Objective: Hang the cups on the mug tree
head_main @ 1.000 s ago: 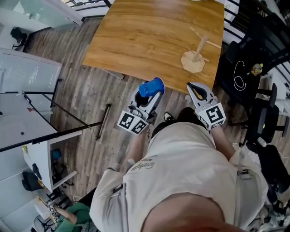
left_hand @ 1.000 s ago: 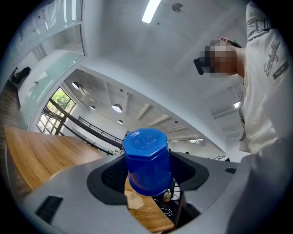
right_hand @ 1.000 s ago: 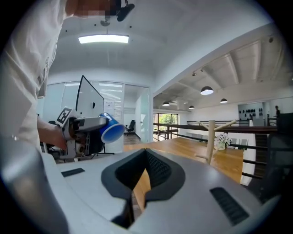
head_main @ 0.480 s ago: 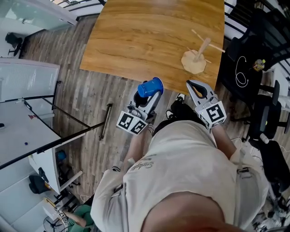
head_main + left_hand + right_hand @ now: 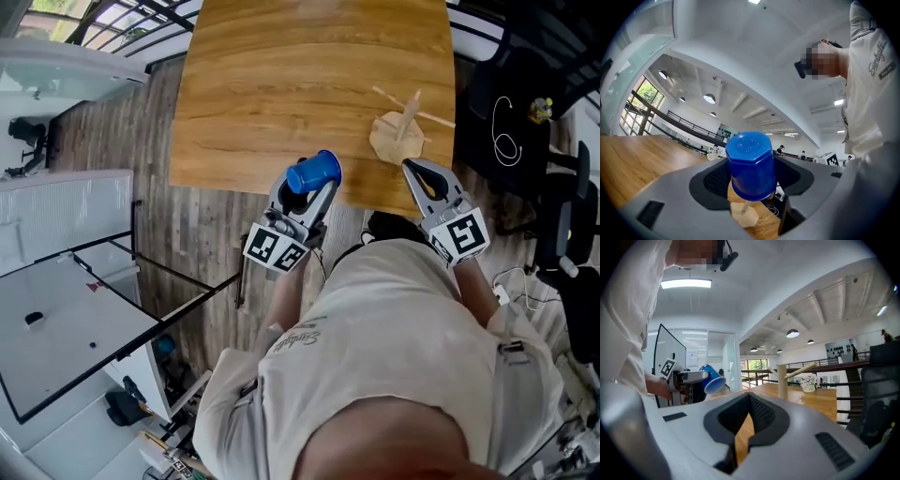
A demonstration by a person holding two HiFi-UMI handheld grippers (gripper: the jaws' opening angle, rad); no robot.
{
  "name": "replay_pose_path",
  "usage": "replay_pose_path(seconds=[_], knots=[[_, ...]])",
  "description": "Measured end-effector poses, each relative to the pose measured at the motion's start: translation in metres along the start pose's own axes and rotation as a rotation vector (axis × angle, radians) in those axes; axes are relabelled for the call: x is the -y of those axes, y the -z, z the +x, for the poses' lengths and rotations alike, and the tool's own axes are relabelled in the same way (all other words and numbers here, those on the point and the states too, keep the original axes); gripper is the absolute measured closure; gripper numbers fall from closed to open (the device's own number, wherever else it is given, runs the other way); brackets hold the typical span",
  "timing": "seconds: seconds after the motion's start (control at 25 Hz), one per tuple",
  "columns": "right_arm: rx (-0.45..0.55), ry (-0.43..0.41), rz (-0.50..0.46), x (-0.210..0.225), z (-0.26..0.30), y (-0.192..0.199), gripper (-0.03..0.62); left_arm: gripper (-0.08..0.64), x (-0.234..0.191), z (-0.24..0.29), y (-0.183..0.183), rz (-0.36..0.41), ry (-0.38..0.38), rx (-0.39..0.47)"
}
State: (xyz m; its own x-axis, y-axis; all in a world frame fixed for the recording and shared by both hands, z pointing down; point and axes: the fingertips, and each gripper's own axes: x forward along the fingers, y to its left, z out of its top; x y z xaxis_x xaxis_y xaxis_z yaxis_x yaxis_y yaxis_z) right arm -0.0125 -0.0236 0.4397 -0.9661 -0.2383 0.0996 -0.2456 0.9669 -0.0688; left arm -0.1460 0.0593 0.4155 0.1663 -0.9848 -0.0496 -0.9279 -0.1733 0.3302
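Note:
A blue cup (image 5: 314,172) lies on its side in my left gripper (image 5: 309,187), which is shut on it just over the near edge of the wooden table (image 5: 281,84). In the left gripper view the cup's base (image 5: 751,164) faces the camera between the jaws, with the mug tree's base (image 5: 744,216) showing below it. The wooden mug tree (image 5: 403,127) stands bare on the table's right side. My right gripper (image 5: 419,173) is shut and holds nothing, just in front of the tree. The right gripper view shows the tree (image 5: 783,378) ahead and the cup (image 5: 712,379) off to the left.
A black chair (image 5: 553,187) stands to the right of the table. White desks with black frames (image 5: 66,300) fill the left over a wood-plank floor. A small pot of flowers (image 5: 808,380) sits far back on the table.
Both grippers have come forward from in front of the table to its near edge, closer to the mug tree. The cup stays held in the left gripper.

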Motion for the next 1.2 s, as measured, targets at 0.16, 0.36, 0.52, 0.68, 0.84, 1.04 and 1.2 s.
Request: replay_pose_path(seconds=[0.16,0.36,0.52,0.68,0.84,1.04,1.2], knots=[[0.013,0.047,-0.016,0.025,0.01,-0.002,0.597,0.268,-0.006,0.029,0.002,-0.014,0.052,-0.026],[0.02,0.064,0.0,0.038,0.016,0.004,0.597,0.268,-0.011,0.056,0.008,-0.025,0.099,-0.059],[0.025,0.076,0.011,0.049,0.013,0.012,0.597,0.268,-0.009,0.078,0.014,0.003,0.131,-0.083],[0.031,0.094,0.041,0.06,0.01,0.015,0.597,0.268,-0.011,0.092,0.023,-0.016,0.14,-0.113],[0.032,0.126,0.052,0.064,0.008,0.013,0.598,0.268,-0.012,0.101,0.024,-0.023,0.169,-0.154],[0.008,0.187,0.078,0.069,0.006,0.019,0.597,0.268,-0.016,0.11,0.028,-0.051,0.217,-0.188],[0.007,0.238,0.09,0.069,0.007,0.015,0.597,0.268,-0.02,0.12,0.029,-0.078,0.269,-0.212]])
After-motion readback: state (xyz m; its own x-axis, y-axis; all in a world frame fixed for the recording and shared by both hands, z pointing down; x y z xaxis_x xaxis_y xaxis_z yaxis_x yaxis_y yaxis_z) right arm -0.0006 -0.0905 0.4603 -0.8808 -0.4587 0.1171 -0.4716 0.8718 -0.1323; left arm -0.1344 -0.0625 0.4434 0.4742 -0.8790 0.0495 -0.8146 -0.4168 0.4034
